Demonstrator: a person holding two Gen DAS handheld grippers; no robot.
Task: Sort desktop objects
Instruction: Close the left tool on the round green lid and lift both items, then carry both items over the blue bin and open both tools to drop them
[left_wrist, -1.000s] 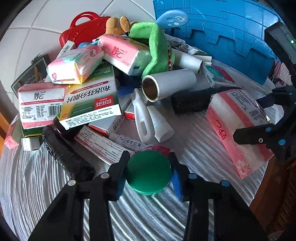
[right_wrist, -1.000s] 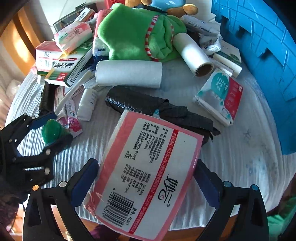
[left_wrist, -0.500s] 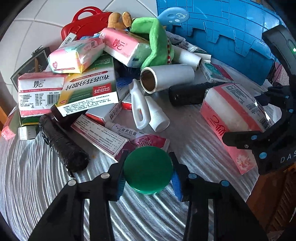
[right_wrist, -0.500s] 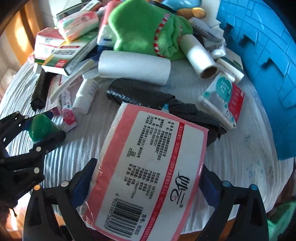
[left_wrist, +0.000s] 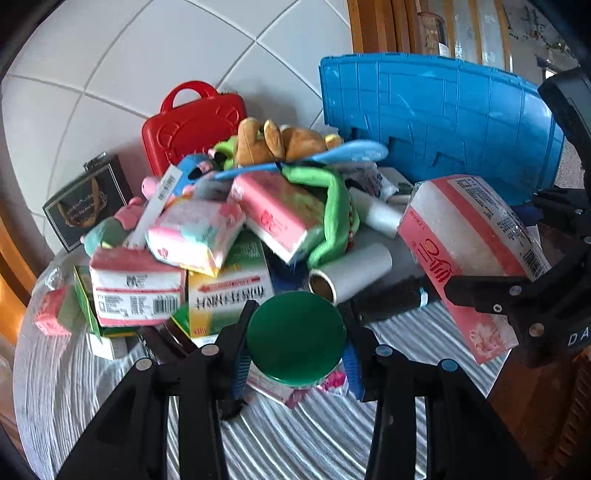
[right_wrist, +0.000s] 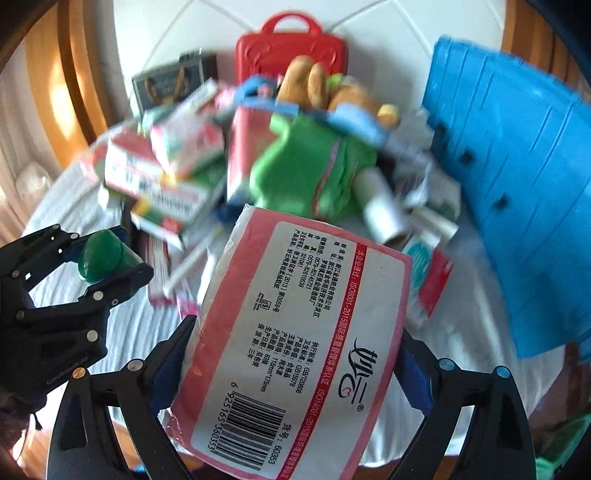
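Observation:
My left gripper (left_wrist: 295, 343) is shut on a green-lidded jar (left_wrist: 295, 338) and holds it above the table; it also shows at the left of the right wrist view (right_wrist: 105, 258). My right gripper (right_wrist: 291, 365) is shut on a pink tissue pack (right_wrist: 295, 347) and holds it raised; the pack shows at the right of the left wrist view (left_wrist: 469, 254). Behind both lies a pile: tissue packs (left_wrist: 136, 291), a green medicine box (left_wrist: 229, 291), a green plush (left_wrist: 332, 210) and paper rolls (left_wrist: 351, 273).
A blue crate (left_wrist: 439, 122) stands at the back right, also in the right wrist view (right_wrist: 517, 177). A red toy case (left_wrist: 195, 125) and a dark box (left_wrist: 86, 203) stand at the back by the tiled wall. The table's edge (left_wrist: 498, 376) runs on the right.
Both grippers have risen and tilted up with their loads. The green jar and the pink pack are higher over the table, and the back wall and crate top have come into view.

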